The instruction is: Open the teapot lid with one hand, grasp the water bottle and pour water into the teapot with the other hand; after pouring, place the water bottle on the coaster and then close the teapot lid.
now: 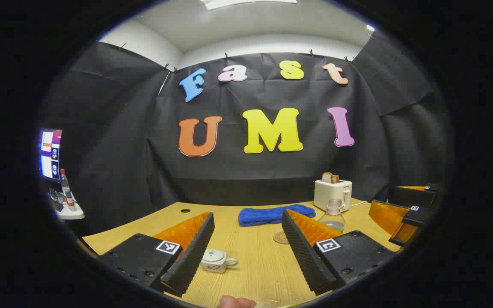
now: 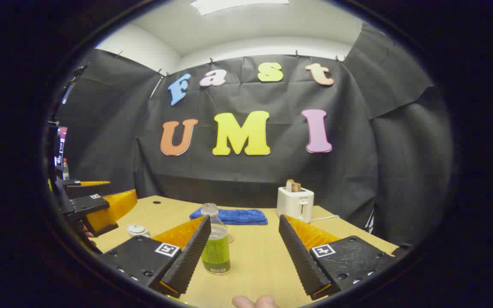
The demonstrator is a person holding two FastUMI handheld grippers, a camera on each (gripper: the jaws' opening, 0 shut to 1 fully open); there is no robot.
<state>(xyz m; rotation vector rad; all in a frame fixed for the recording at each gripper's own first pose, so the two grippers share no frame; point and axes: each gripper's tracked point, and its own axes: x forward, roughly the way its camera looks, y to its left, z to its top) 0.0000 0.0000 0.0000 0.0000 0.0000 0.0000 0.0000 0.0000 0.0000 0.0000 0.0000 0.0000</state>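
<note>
Black-draped walls (image 1: 114, 141), wooden table (image 2: 255, 252), perhaps a ceiling light (image 1: 246, 3).

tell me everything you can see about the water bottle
The water bottle is small, clear and looks plastic, with a round shoulder, short neck and no cap visible. A green label wraps its lower half, and clear liquid shows above it. It stands upright on the table, just inside the open right gripper, near one finger, apparently not gripped. The left gripper view shows it in front of the toaster.
</note>
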